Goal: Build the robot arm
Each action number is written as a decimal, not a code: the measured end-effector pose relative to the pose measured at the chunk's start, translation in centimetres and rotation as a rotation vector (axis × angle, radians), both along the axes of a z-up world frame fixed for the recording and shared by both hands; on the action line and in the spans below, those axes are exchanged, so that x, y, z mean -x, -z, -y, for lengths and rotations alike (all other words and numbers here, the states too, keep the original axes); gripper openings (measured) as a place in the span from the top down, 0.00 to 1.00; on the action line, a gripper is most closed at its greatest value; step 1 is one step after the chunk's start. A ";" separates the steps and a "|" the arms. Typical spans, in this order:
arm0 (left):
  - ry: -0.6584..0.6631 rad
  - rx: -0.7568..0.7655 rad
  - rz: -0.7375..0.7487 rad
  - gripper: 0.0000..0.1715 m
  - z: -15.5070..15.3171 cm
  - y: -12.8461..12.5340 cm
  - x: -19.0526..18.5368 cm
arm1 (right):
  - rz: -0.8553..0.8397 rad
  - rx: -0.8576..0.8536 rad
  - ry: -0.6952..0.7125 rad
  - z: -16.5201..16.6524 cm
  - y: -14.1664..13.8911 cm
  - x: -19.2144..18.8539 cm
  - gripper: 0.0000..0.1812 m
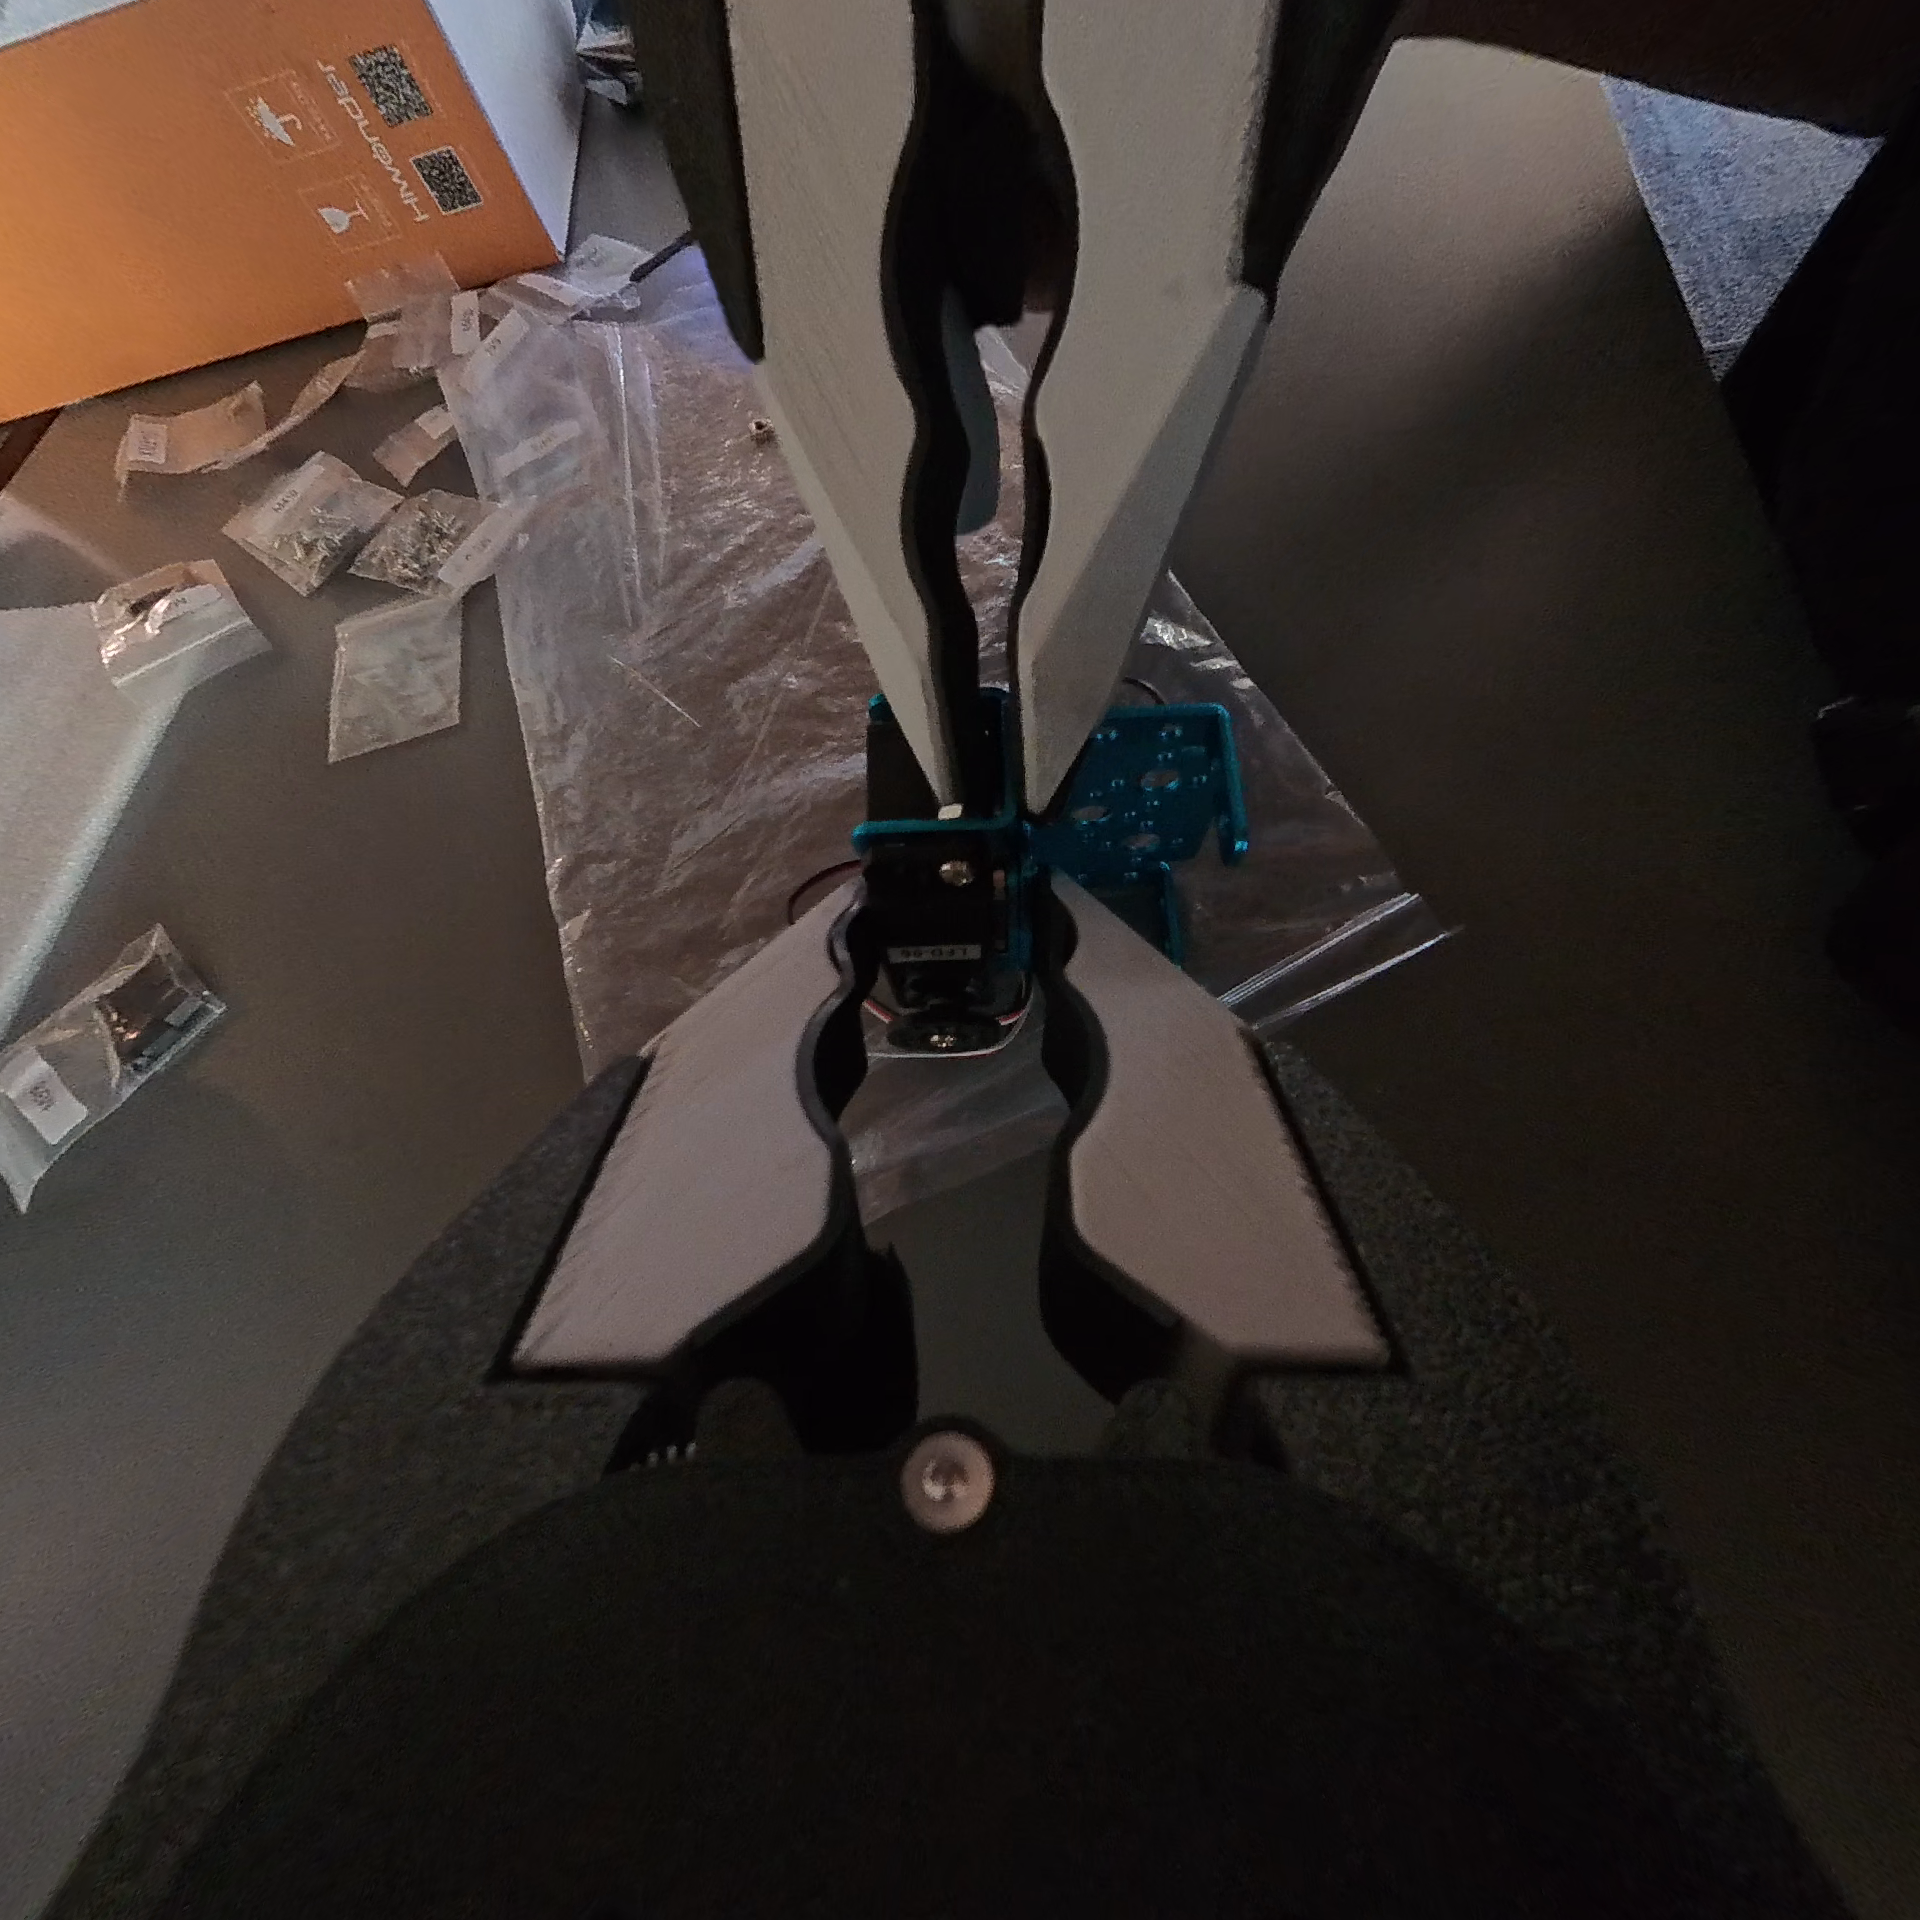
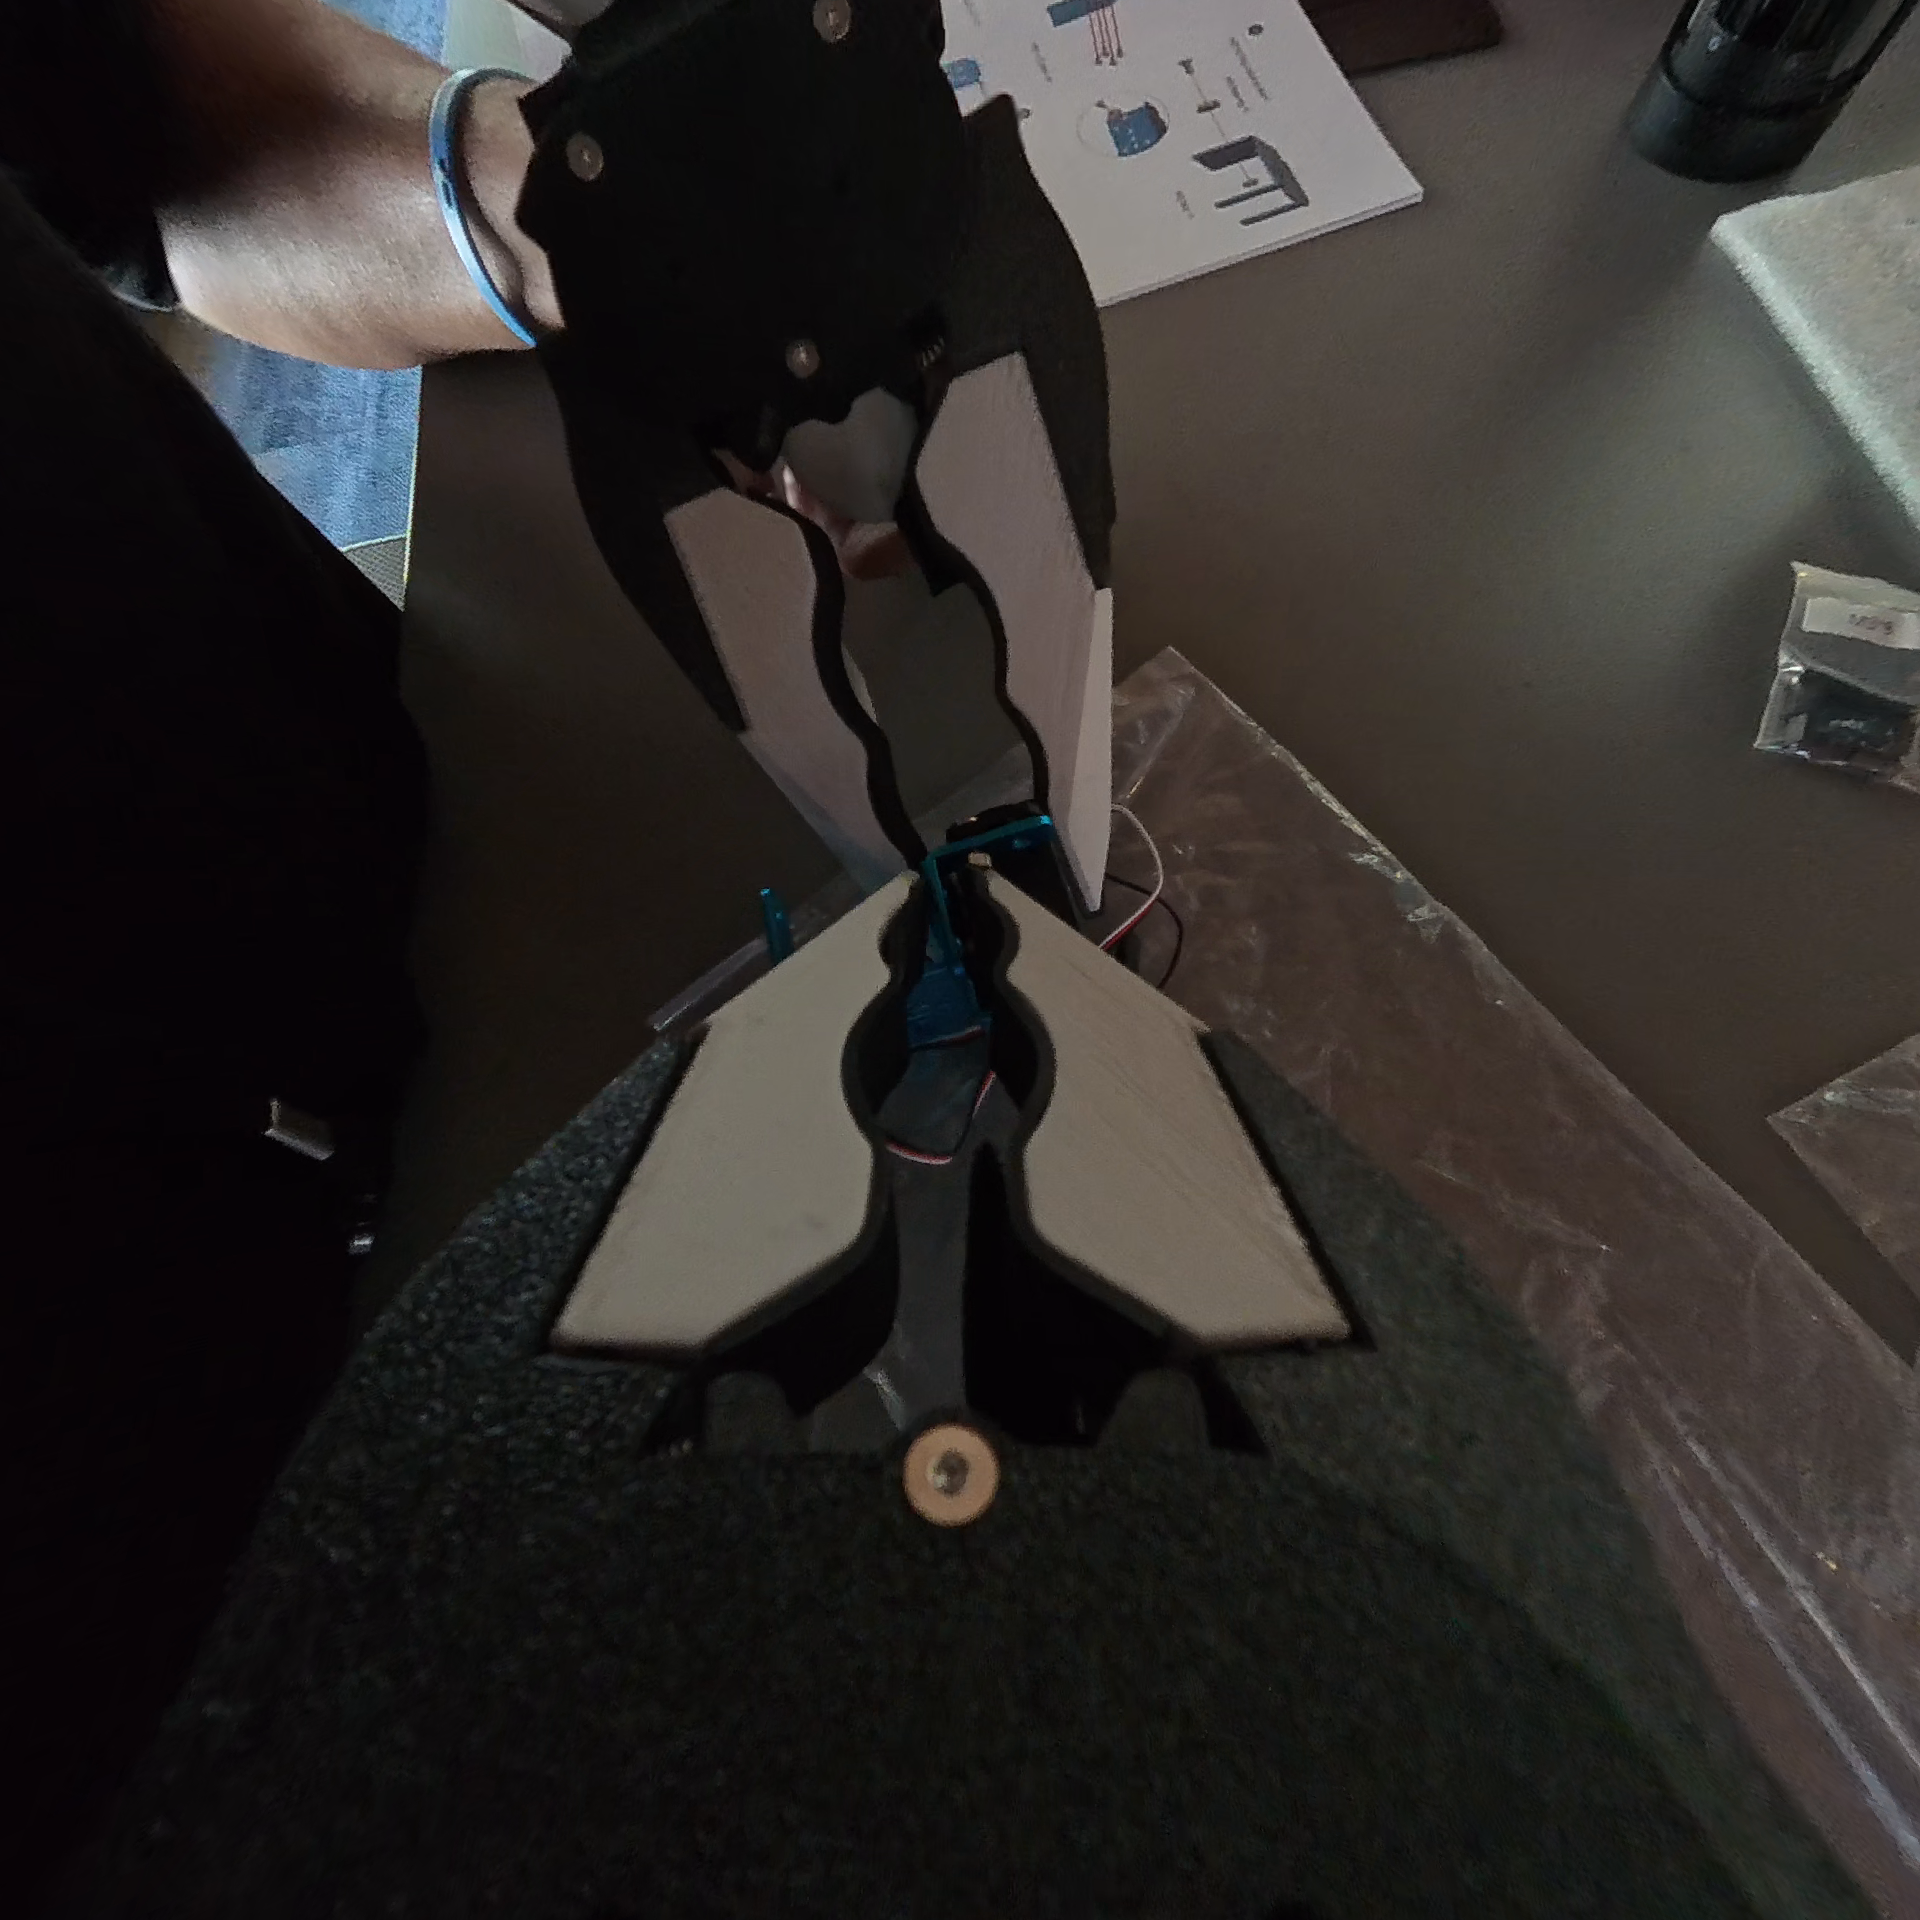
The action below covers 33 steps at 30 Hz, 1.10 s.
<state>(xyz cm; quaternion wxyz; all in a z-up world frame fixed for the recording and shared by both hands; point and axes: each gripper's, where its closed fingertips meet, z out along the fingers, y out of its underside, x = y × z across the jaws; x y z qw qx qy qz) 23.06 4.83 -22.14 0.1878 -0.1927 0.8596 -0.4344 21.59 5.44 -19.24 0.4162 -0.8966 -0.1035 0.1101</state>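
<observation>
The left gripper (image 1: 951, 940) has its jaws closed on the black servo (image 1: 940, 935), which sits in a blue bracket (image 1: 1143, 800) over a clear bag (image 1: 727, 644) at the table's (image 1: 1507, 727) centre; the right gripper (image 2: 951, 894), opposite at 12 o'clock, pinches the bracket's thin edge, jaws nearly shut. Both holds look narrow; a twist could, I judge, slip the bracket free or strain the servo wire (image 2: 1138, 914) trailing at 3 o'clock. Screw packets (image 1: 343, 530) lie at 10 o'clock, near an orange box (image 1: 208, 187); a sweep could scatter them.
</observation>
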 end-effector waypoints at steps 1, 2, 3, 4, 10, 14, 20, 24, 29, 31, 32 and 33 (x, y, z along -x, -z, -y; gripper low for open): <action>-0.001 0.000 -0.001 0.83 0.0 0.0 0.0 | 0.005 -0.004 0.013 -0.1 0.0 0.0 0.97; -0.003 0.001 -0.002 0.83 -0.1 0.0 0.0 | 0.014 -0.008 0.021 -0.1 0.1 0.0 0.97; -0.003 0.001 -0.001 0.83 -0.1 0.0 0.0 | 0.021 -0.006 0.034 0.1 0.1 -0.1 0.96; -0.003 0.000 0.000 0.83 0.0 0.0 0.0 | 0.011 -0.005 0.054 0.1 -0.1 -0.3 0.95; -0.011 -0.005 -0.001 0.83 0.0 0.1 0.0 | -0.030 -0.031 0.105 -0.3 -0.2 -0.2 0.96; -0.014 -0.015 -0.003 0.83 0.0 0.2 0.0 | -0.047 -0.062 0.118 -0.4 -0.1 -0.1 0.95; -0.009 -0.021 -0.024 0.83 0.2 0.5 0.1 | -0.091 -0.053 0.078 -0.6 0.1 0.1 0.95; -0.009 -0.023 -0.029 0.83 0.2 0.6 0.1 | -0.075 -0.059 0.066 -0.7 0.3 0.1 0.95; 0.008 -0.019 0.003 0.83 0.4 0.2 0.2 | -0.151 -0.088 0.052 -0.3 -0.2 0.2 0.95; 0.015 -0.028 0.039 0.83 0.7 -0.1 0.3 | -0.203 -0.132 0.034 0.5 -1.0 -0.1 0.92; 0.012 -0.029 0.031 0.83 0.8 0.0 0.3 | -0.236 -0.152 0.021 1.0 -1.5 -0.4 0.91; 0.015 -0.034 0.021 0.83 0.8 0.2 0.3 | -0.261 -0.165 0.005 1.6 -2.0 -0.9 0.89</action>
